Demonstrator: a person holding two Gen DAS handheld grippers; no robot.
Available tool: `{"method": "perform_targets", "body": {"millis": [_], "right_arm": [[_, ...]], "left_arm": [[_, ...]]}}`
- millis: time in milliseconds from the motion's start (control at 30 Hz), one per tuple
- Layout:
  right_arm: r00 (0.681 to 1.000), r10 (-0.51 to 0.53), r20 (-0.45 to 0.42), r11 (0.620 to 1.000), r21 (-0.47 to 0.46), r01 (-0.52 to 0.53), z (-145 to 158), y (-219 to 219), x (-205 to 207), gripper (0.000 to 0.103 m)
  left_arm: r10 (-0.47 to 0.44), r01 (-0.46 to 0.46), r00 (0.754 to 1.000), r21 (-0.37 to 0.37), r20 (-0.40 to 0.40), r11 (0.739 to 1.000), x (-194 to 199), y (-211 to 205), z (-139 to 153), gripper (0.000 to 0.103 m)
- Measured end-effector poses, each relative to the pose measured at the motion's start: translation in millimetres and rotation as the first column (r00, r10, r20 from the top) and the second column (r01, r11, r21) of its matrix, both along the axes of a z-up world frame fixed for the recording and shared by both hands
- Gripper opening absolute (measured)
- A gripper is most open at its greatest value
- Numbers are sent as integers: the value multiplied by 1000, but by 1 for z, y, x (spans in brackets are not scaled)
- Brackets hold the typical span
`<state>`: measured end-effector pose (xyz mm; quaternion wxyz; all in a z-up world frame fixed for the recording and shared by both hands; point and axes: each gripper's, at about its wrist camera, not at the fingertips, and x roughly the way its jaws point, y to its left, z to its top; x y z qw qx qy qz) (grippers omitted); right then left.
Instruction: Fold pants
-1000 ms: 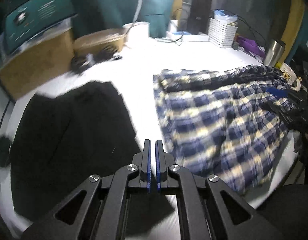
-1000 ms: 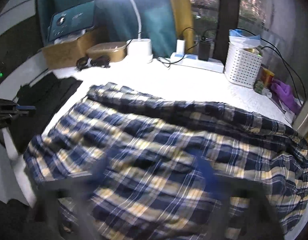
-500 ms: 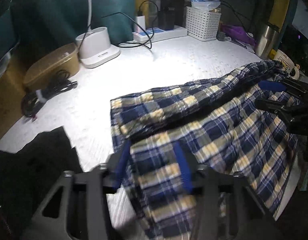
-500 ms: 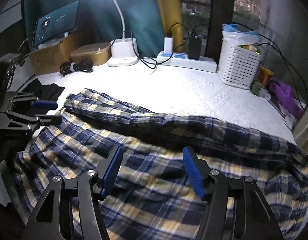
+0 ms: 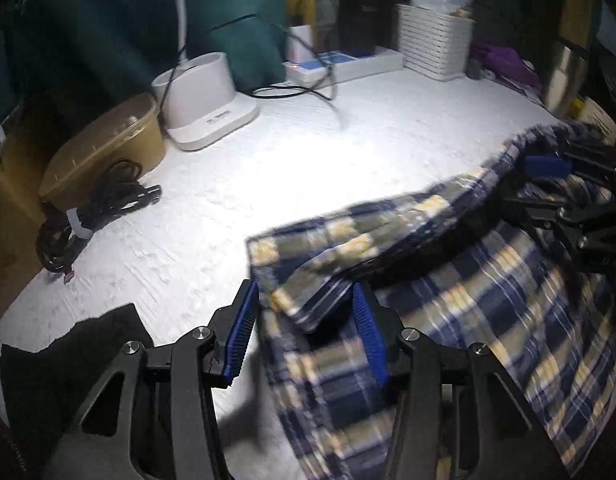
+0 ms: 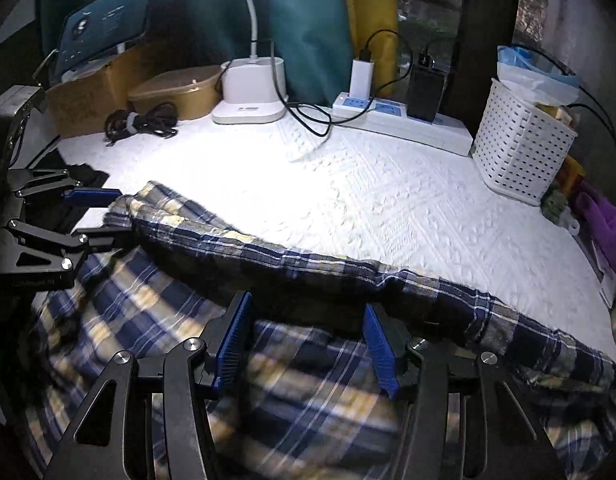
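Left tool (image 5: 303, 336), pressed together a second ago, now spreads around the pants (image 5: 448, 280) corner on the surface (image 5: 308, 168); right tool (image 6: 308, 344) spread, probably about to pinch the far edge.

Blue, yellow and white plaid pants (image 6: 316, 392) lie rumpled on the white textured surface (image 6: 388, 200), their far edge bunched into a long raised ridge, one corner turned over.

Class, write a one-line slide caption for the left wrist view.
Open left gripper straddles the corner of plaid pants on a white table.
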<state>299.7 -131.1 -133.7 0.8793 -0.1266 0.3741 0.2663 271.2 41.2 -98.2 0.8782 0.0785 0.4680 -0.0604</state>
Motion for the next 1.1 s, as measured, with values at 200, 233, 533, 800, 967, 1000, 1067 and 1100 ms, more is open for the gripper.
{"method": "perform_targets", "body": {"millis": [200, 233, 533, 800, 967, 1000, 1067, 1100], "right_arm": [[998, -49, -44, 999, 0, 49, -6, 0, 21, 57], [997, -60, -49, 998, 3, 60, -6, -1, 24, 57], [996, -86, -18, 996, 20, 87, 1, -15, 20, 59], [996, -86, 13, 996, 38, 85, 15, -16, 11, 59], [994, -106, 5, 994, 38, 106, 12, -24, 3, 59], [993, -114, -1, 993, 37, 114, 11, -27, 2, 59], [992, -127, -16, 991, 35, 127, 6, -30, -1, 59], [991, -130, -23, 991, 34, 131, 4, -32, -4, 59]], "left_arm": [[67, -66, 998, -57, 16, 996, 12, 21, 6, 49], [69, -68, 997, -74, 19, 995, 11, 25, 8, 49], [-6, 4, 1000, -181, -16, 983, -10, 21, 3, 54], [-43, 47, 998, -140, 37, 989, 19, 9, -3, 16], [-27, 30, 999, -102, 30, 994, 24, 16, -7, 4], [-22, 25, 999, -92, 32, 995, 24, 17, -7, 4], [22, -19, 999, -57, 44, 998, 24, 22, -4, 4], [48, -46, 998, -50, 45, 998, 24, 26, -3, 4]]}}
